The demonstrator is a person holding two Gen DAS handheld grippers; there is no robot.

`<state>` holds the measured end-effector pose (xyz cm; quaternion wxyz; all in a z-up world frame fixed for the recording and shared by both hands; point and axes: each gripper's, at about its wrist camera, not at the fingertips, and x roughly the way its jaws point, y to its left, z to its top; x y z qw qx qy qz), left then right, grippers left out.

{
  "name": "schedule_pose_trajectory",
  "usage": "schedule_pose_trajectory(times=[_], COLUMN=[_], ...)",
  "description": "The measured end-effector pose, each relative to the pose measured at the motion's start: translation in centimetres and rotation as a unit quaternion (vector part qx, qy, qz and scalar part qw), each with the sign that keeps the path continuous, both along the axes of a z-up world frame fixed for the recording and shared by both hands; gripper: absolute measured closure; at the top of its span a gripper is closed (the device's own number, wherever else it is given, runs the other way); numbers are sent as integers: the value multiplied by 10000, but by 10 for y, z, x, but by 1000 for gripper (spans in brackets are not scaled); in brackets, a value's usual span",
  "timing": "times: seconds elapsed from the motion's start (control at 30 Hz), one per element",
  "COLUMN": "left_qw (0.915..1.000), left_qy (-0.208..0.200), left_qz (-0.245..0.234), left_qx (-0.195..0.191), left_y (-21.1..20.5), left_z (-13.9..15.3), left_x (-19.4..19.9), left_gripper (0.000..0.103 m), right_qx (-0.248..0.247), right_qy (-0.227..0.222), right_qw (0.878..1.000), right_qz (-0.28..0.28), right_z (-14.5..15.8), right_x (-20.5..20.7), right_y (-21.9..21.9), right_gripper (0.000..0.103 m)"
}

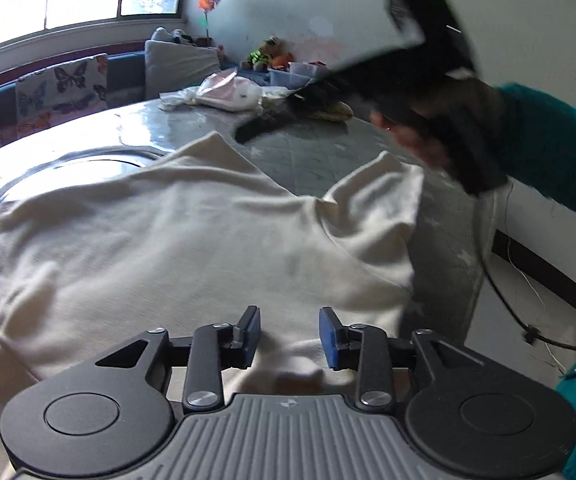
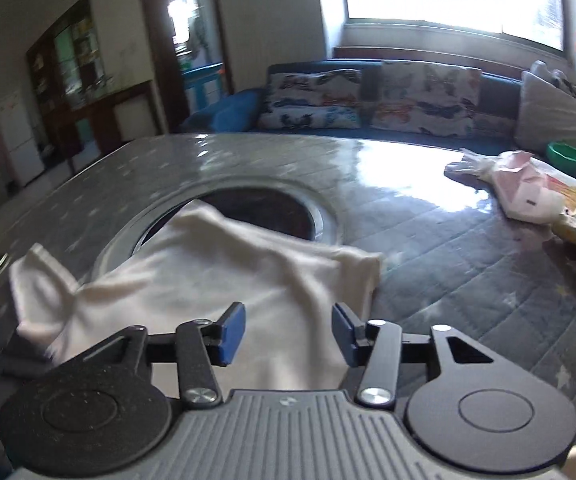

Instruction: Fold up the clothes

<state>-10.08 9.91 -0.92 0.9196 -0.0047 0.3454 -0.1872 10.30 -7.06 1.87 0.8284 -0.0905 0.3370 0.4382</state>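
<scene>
Both jaws apart, gripping nothing, cream garment (image 1: 192,240) rumpled, part-folded on grey table (image 1: 328,152)

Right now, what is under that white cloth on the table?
The white cloth lies on the grey table, partly over a dark round opening. What else it covers is hidden.
</scene>
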Motion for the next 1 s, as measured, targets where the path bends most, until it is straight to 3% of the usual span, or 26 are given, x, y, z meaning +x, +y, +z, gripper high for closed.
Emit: schedule_pose_trajectory(times=[0.07,0.2,0.33,0.47,0.57,0.63,0.73,0.8,0.93,1.0], left_qw=[10000,9999,9999,9998,9998,9998,9998,9997,9997,9998], left_qy=[0,50,39,44,42,31,19,19,4,-4], left_qz=[-16,29,14,-9,-26,-31,-34,-36,-81,-81], left_qx=[-15,-142,-159,-189,-204,-206,-207,-225,-210,-197], left_y=[-1,2,1,1,0,-1,-1,0,-2,-3], left_z=[-1,-1,0,0,-1,-1,-2,-2,-3,-3], left_x=[-2,0,-1,-1,-1,-1,-1,-1,-2,-2], left_gripper=[63,60,58,55,53,51,50,49,46,45], right_qx=[48,194,266,790,1179,1290,1422,1520,1504,1103], right_qy=[110,797,1207,1711,2100,2200,2225,2062,1199,880], right_qw=[9998,9959,9917,9816,9700,9659,9629,9652,9798,9874], right_qz=[-165,-387,-347,-294,-338,-441,-556,-520,-554,-715], right_z=[-3,-24,-44,-54,-61,-64,-64,-57,-37,-39], right_x=[19,71,91,107,121,127,132,130,122,123], right_y=[3,11,19,19,20,22,23,22,23,28], right_gripper=[44,43,43,43,46,60,84,92,95,94])
